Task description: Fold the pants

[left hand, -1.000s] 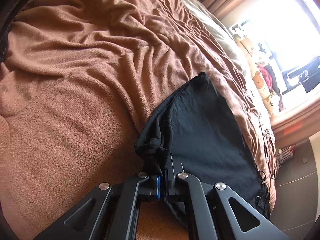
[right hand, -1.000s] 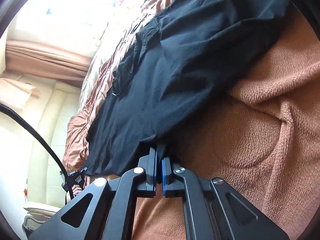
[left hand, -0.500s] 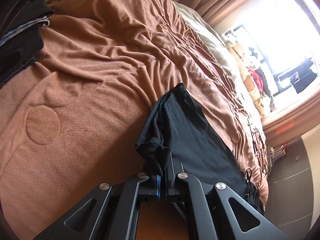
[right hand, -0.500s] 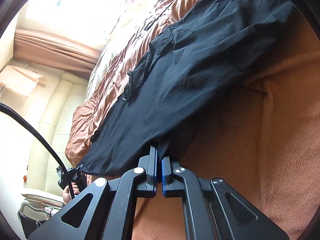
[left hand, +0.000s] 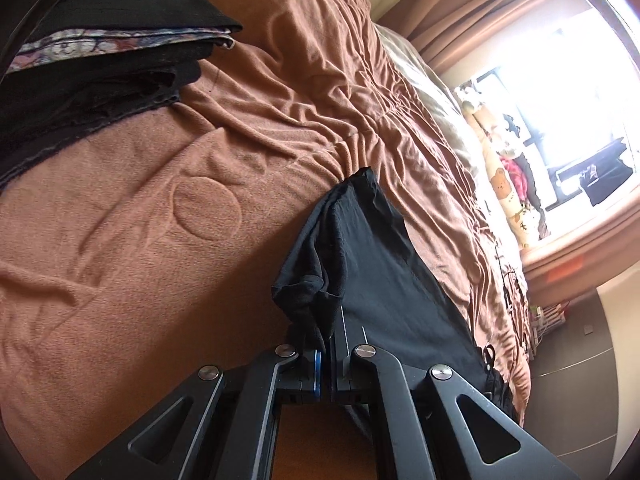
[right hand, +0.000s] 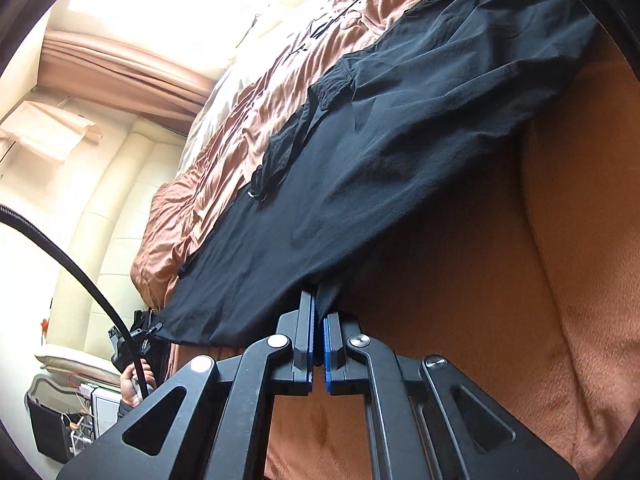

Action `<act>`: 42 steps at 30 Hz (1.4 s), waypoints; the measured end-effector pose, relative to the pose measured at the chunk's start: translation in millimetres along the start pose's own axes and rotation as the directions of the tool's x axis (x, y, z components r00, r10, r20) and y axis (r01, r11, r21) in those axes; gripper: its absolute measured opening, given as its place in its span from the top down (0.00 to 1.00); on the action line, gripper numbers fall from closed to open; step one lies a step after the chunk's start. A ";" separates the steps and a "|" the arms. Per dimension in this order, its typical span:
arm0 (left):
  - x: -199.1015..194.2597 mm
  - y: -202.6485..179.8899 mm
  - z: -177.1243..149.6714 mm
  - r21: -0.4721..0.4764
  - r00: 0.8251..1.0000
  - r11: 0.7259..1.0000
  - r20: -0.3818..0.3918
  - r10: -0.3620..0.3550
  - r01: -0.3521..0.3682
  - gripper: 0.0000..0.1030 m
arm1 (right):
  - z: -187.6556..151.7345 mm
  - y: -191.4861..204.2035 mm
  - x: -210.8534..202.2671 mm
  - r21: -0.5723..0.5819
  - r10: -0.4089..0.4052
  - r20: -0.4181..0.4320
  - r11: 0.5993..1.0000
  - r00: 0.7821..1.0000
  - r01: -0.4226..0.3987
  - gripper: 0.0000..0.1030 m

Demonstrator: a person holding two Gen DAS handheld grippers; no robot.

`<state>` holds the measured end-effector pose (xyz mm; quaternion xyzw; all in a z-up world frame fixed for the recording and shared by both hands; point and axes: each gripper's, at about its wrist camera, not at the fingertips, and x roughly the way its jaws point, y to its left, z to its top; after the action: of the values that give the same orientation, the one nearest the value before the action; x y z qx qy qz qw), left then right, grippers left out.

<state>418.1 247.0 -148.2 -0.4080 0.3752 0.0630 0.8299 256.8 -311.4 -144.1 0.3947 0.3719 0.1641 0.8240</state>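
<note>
Black pants lie partly lifted over a brown blanket on the bed. My left gripper is shut on a bunched corner of the pants and holds it above the blanket. In the right wrist view the pants stretch away as a wide, taut sheet. My right gripper is shut on their near edge. A drawstring hangs across the fabric.
The brown blanket covers the bed. A stack of folded dark clothes sits at the far left. Curtains and a bright window are at the right. A cream padded headboard and a black cable show in the right wrist view.
Both grippers have lifted and carried the pants across the bed towards the stack of folded clothes, which has come into the left wrist view. Both grips are unchanged.
</note>
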 end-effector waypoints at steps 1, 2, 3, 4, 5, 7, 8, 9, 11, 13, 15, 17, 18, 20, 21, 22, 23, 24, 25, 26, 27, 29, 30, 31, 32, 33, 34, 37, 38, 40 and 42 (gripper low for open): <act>-4.7 3.9 -0.6 -0.004 1.000 1.000 0.003 0.000 0.000 0.98 | -2.3 1.8 0.3 -0.003 -0.001 -0.002 1.000 1.000 0.001 1.00; -9.4 7.8 -1.2 -0.008 1.000 1.000 0.006 0.001 -0.001 0.98 | -4.6 3.4 0.4 -0.006 0.000 -0.004 1.000 1.000 0.000 1.00; -13.8 11.8 -1.7 -0.011 1.000 1.000 0.009 0.002 -0.002 0.98 | -7.6 5.1 0.0 -0.009 0.002 -0.005 1.000 1.000 -0.002 1.00; -17.8 15.5 -1.9 -0.012 1.000 1.000 0.012 0.006 -0.006 0.98 | -10.1 6.9 0.0 -0.012 0.002 -0.005 1.000 1.000 -0.002 1.00; -21.7 19.3 -2.3 -0.014 1.000 1.000 0.014 0.009 -0.009 0.98 | -12.8 8.4 -0.6 -0.017 0.000 -0.006 1.000 1.000 0.000 1.00; -29.0 27.2 -3.0 -0.021 1.000 1.000 0.019 0.012 -0.012 0.98 | -18.1 11.3 -0.9 -0.028 -0.004 -0.009 1.000 1.000 0.004 1.00; -32.9 31.9 -3.1 -0.025 1.000 1.000 0.022 0.014 -0.013 0.98 | -20.4 13.4 0.2 -0.032 -0.004 -0.013 0.999 1.000 0.004 1.00; -36.2 35.8 -3.3 -0.028 1.000 0.999 0.025 0.016 -0.015 0.98 | -22.1 13.7 0.1 -0.034 -0.002 -0.016 0.999 1.000 0.002 1.00; -42.7 43.9 -4.0 -0.035 0.999 0.999 0.030 0.020 -0.019 0.98 | -26.6 16.1 0.3 -0.041 -0.005 -0.021 0.999 1.000 0.004 1.00; -47.7 52.6 -4.3 -0.048 0.999 0.999 0.032 0.025 -0.023 0.98 | -32.7 17.8 -2.4 -0.048 -0.012 -0.023 0.999 1.000 0.011 1.00; -51.6 60.5 -3.6 -0.055 0.999 0.998 0.033 0.032 -0.030 0.98 | -36.6 21.1 -0.6 -0.051 -0.012 -0.026 0.999 1.000 0.011 1.00; -55.5 67.9 -4.6 -0.058 0.998 0.997 0.038 0.043 -0.040 0.98 | -42.9 22.3 -0.4 -0.055 -0.013 -0.031 0.998 0.999 0.011 1.00; -57.2 72.4 -4.5 -0.061 0.998 0.997 0.039 0.048 -0.045 0.98 | -45.8 23.5 1.3 -0.058 -0.014 -0.035 0.998 0.999 0.012 1.00; -58.5 81.3 -3.7 -0.073 0.998 0.996 0.040 0.057 -0.054 0.98 | -51.0 24.6 4.1 -0.068 -0.021 -0.046 0.998 0.999 0.017 1.00; -59.0 85.5 -4.0 -0.079 0.997 0.995 0.040 0.062 -0.058 0.98 | -52.2 25.8 5.5 -0.076 -0.028 -0.052 0.997 0.998 0.024 1.00; -58.8 89.8 -4.2 -0.085 0.997 0.994 0.038 0.066 -0.062 0.98 | -52.7 27.9 6.9 -0.086 -0.043 -0.058 0.996 0.997 0.038 1.00; -57.8 93.3 -4.6 -0.088 0.997 0.994 0.035 0.069 -0.066 0.98 | -52.6 29.0 9.7 -0.098 -0.066 -0.066 0.993 0.996 0.060 0.99; -56.4 96.1 -5.3 -0.088 0.997 0.994 0.030 0.073 -0.070 0.98 | -50.4 30.3 10.5 -0.114 -0.084 -0.073 0.991 0.994 0.076 0.96; -54.5 97.9 -6.0 -0.090 0.997 0.993 0.026 0.076 -0.073 0.98 | -48.5 31.5 11.3 -0.129 -0.099 -0.073 0.988 0.992 0.089 0.96; -53.1 98.7 -6.7 -0.090 0.996 0.993 0.024 0.081 -0.078 0.98 | -45.7 31.1 11.1 -0.136 -0.105 -0.074 0.986 0.992 0.094 0.95; -51.4 99.4 -6.9 -0.089 0.996 0.993 0.023 0.085 -0.083 0.98 | -43.2 30.6 9.6 -0.136 -0.103 -0.074 0.986 0.992 0.092 0.91; -49.1 100.9 -7.7 -0.090 0.996 0.992 0.023 0.092 -0.089 0.98 | -35.8 26.3 2.6 -0.140 -0.102 -0.062 0.986 0.993 0.092 0.82; -48.2 102.5 -7.3 -0.094 0.996 0.992 0.022 0.092 -0.089 0.98 | -33.6 23.0 -2.6 -0.141 -0.101 -0.050 0.986 0.994 0.093 0.72; -47.1 103.5 -7.3 -0.098 0.996 0.991 0.020 0.092 -0.090 0.98 | -28.7 18.6 -8.3 -0.137 -0.100 -0.036 0.986 0.994 0.094 0.67; -46.3 103.7 -7.9 -0.101 0.995 0.991 0.018 0.094 -0.092 0.98 | -25.3 13.4 -14.3 -0.128 -0.095 -0.022 0.988 0.995 0.092 0.59; -45.4 104.3 -8.1 -0.101 0.995 0.990 0.016 0.097 -0.094 0.98 | -21.5 7.5 -20.7 -0.119 -0.095 -0.007 0.988 0.995 0.094 0.57; -44.6 104.7 -8.3 -0.102 0.995 0.990 0.015 0.099 -0.097 0.98 | -15.6 1.5 -26.2 -0.111 -0.104 0.008 0.988 0.995 0.105 0.57; -41.5 105.6 -8.8 -0.106 0.994 0.989 0.012 0.107 -0.105 0.98 | 1.7 -20.2 -40.8 -0.070 -0.125 0.046 0.989 0.991 0.128 0.57; -40.8 105.3 -9.4 -0.108 0.994 0.988 0.012 0.109 -0.107 0.98 | 7.7 -28.4 -46.3 -0.056 -0.132 0.059 0.989 0.990 0.135 0.57; -39.2 105.5 -9.9 -0.109 0.993 0.987 0.010 0.116 -0.114 0.98 | 19.5 -43.2 -54.8 -0.030 -0.129 0.080 0.991 0.988 0.131 0.57; -37.6 105.3 -10.0 -0.110 0.992 0.986 0.009 0.124 -0.122 0.98 | 27.3 -55.1 -62.5 0.001 -0.125 0.102 0.992 0.987 0.125 0.57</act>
<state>342.4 316.8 -193.1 -0.4285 0.3892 0.1378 0.8037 233.9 -396.0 -145.2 0.3762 0.3530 0.0928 0.8516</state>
